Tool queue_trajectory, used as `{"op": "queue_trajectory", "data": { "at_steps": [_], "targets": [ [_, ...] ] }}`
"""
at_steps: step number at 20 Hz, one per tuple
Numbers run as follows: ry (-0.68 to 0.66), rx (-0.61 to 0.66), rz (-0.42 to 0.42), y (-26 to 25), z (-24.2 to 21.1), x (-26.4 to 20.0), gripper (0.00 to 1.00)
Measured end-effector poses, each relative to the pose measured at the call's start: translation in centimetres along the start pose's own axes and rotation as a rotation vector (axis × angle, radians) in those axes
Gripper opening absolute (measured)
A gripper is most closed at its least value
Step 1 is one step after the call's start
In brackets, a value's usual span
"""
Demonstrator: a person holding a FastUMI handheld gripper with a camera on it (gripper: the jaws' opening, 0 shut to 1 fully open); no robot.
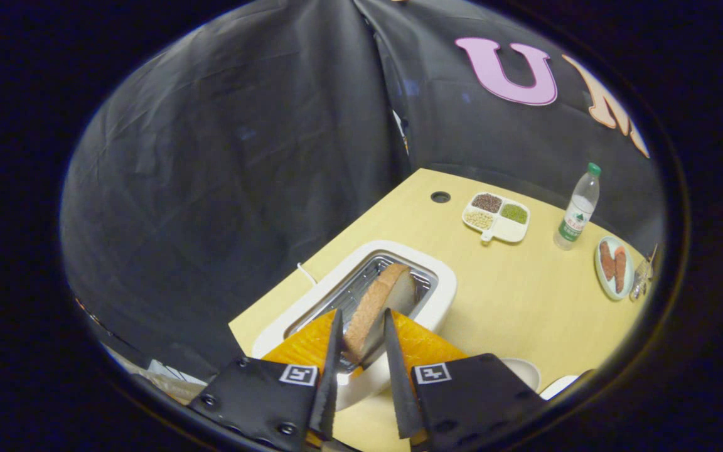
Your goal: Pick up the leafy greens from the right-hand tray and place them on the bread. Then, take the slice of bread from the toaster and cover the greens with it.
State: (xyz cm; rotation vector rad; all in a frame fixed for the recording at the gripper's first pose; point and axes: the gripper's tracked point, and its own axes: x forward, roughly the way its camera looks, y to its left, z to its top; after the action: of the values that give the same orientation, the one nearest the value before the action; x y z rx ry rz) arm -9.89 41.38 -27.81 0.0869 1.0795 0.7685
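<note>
- The hand-held gripper (361, 323) is narrowly open, its two fingers pressing either side of a slice of bread (379, 303).
- The bread stands tilted in the toaster (440, 285) slot.
- On the wooden surface (512, 295), far right: a divided dish (497, 216), a bottle (578, 208), a plate of sausages (614, 267).

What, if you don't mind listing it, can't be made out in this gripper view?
- Whether the gripper presses the bread slice: the fingers flank it, contact unclear.
- The slice's lower part: inside the toaster slot.
- White dishes by the right finger: cut off by it and the edge.
- Glinting item beside the sausage plate: too small.
</note>
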Motion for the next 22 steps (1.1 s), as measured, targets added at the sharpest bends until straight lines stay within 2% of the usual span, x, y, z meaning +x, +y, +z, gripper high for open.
{"op": "queue_trajectory", "data": {
  "at_steps": [8, 11, 16, 22],
  "targets": [
    [-0.011, -0.055, -0.058, -0.4, 0.1, -0.8, 0.13],
    [-0.056, -0.044, -0.053, 0.0, 1.1, -2.0, 0.04],
    [-0.107, 0.074, -0.035, -0.8, 2.5, -4.3, 0.04],
    [-0.202, 0.133, -0.039, -2.2, 3.7, -8.6, 0.04]
  ]
}}
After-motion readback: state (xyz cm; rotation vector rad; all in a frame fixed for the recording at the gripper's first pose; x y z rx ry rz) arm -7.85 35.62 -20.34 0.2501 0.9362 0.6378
